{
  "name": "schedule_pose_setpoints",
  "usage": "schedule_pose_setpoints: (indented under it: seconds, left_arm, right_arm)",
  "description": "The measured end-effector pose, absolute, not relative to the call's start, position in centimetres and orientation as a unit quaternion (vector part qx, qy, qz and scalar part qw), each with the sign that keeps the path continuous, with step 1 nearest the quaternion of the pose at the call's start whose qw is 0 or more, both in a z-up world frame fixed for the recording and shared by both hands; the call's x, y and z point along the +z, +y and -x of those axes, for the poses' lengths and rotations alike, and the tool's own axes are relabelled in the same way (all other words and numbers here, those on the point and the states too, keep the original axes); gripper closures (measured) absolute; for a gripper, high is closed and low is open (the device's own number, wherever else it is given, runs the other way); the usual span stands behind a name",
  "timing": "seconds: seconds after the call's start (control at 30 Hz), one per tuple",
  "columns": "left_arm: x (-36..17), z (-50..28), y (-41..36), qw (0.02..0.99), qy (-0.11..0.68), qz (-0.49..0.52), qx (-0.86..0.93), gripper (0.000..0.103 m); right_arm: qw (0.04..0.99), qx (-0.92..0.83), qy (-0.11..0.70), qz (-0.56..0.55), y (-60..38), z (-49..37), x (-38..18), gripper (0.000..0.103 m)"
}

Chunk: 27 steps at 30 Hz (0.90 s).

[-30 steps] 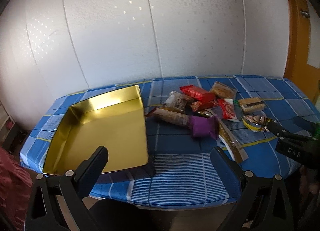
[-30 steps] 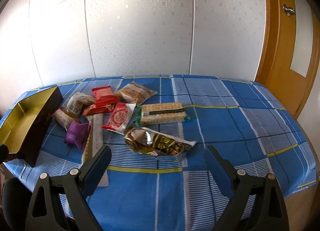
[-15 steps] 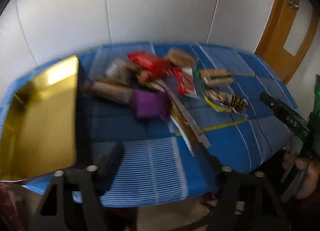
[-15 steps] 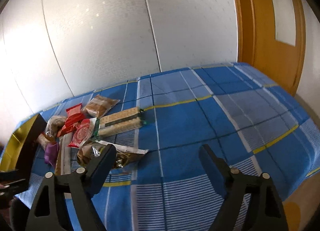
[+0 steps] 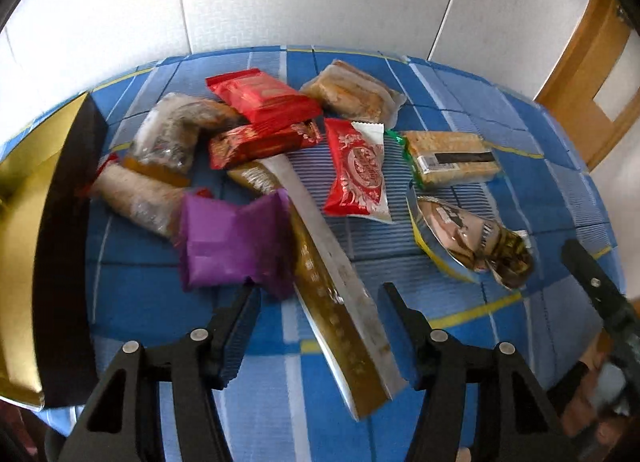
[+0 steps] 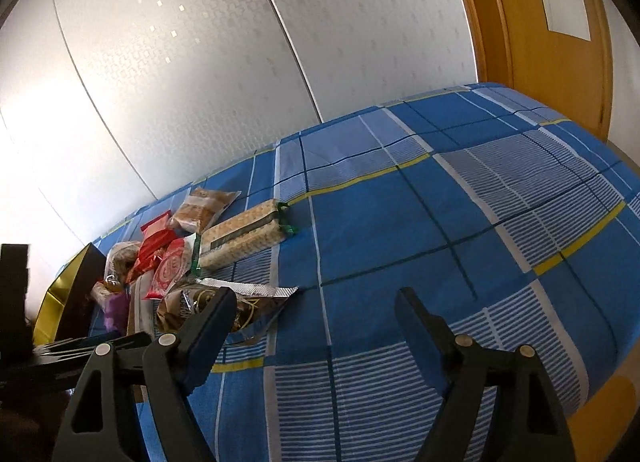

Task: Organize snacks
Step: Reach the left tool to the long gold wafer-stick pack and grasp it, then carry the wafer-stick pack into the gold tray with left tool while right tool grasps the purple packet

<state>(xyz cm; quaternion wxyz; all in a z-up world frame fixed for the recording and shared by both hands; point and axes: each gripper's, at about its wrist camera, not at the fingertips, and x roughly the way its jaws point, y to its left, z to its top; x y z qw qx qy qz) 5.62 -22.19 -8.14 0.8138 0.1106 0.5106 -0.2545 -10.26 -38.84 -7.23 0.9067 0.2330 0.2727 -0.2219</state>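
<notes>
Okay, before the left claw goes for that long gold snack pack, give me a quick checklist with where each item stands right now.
1. Left claw open: ok.
2. Long gold pack lined up between its fingers: ok.
3. Purple packet clear of the grasp: not ok, it overlaps the pack's edge near the left finger.
4. Gold tray has room: cannot tell, mostly out of frame.
5. Right claw open, out of the way: ok.
6. Fingers touching the pack: cannot tell.

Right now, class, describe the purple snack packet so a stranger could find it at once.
On the blue checked tablecloth, look beside the gold tray at the snack pile. The purple packet lies at the pile's near edge, touching the long gold bar; nothing else there is purple.
</notes>
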Motion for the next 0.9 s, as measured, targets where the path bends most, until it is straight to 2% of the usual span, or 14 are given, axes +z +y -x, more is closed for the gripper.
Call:
schedule_pose_setpoints:
  seconds: [0.1, 0.13, 0.17, 0.23, 0.33, 0.43, 0.53, 0.6, 0.63, 0.67, 0.77, 0.9]
  left_arm:
    - [-8.4, -5.6, -22.9, 0.824, 0.49, -0.126, -0.255, 0.046]
    - [-8.3, -5.3, -22.9, 0.824, 0.483, -0.128, -0.266, 0.069]
    - [-8.1, -5.0, -22.7, 0.822, 0.48, -0.127, -0.278, 0.073]
    - [-7.9, -4.1, -22.2, 0.816, 0.473, -0.127, -0.308, 0.078]
    - [-7.8, -2.4, -20.6, 0.795, 0.462, -0.137, -0.369, 0.079]
    - [-7.8, -0.7, -18.9, 0.783, 0.445, -0.166, -0.402, 0.078]
    - [-7.7, 0.0, -17.4, 0.781, 0.442, -0.18, -0.403, 0.074]
    - [-7.8, 0.0, -16.9, 0.789, 0.443, -0.181, -0.386, 0.065]
    - [-7.8, -0.3, -16.6, 0.791, 0.449, -0.174, -0.377, 0.052]
    - [-7.9, -0.5, -16.6, 0.793, 0.452, -0.167, -0.373, 0.047]
    - [-7.9, -0.8, -16.9, 0.798, 0.456, -0.154, -0.362, 0.045]
    - [-8.3, -0.2, -19.2, 0.804, 0.439, -0.197, -0.35, 0.046]
  right_arm:
    - [0.906, -0.223, 0.277, -0.229, -38.7, 9.9, -7.4, 0.021]
    - [0.906, -0.222, 0.28, -0.226, -38.6, 9.8, -7.4, 0.022]
    - [0.906, -0.222, 0.282, -0.226, -38.6, 9.7, -7.4, 0.026]
    - [0.903, -0.222, 0.288, -0.227, -38.7, 9.6, -7.6, 0.032]
    - [0.901, -0.222, 0.292, -0.23, -38.9, 9.6, -7.8, 0.036]
    - [0.899, -0.222, 0.297, -0.234, -39.0, 9.5, -7.9, 0.036]
    - [0.898, -0.221, 0.3, -0.236, -39.0, 9.4, -8.0, 0.036]
    - [0.897, -0.22, 0.304, -0.235, -38.9, 9.3, -8.1, 0.036]
    - [0.896, -0.221, 0.304, -0.236, -38.9, 9.2, -8.1, 0.036]
    - [0.895, -0.222, 0.305, -0.237, -39.0, 9.3, -8.1, 0.036]
    - [0.892, -0.225, 0.308, -0.244, -39.1, 9.3, -8.3, 0.036]
    - [0.888, -0.226, 0.312, -0.25, -39.3, 9.2, -8.4, 0.036]
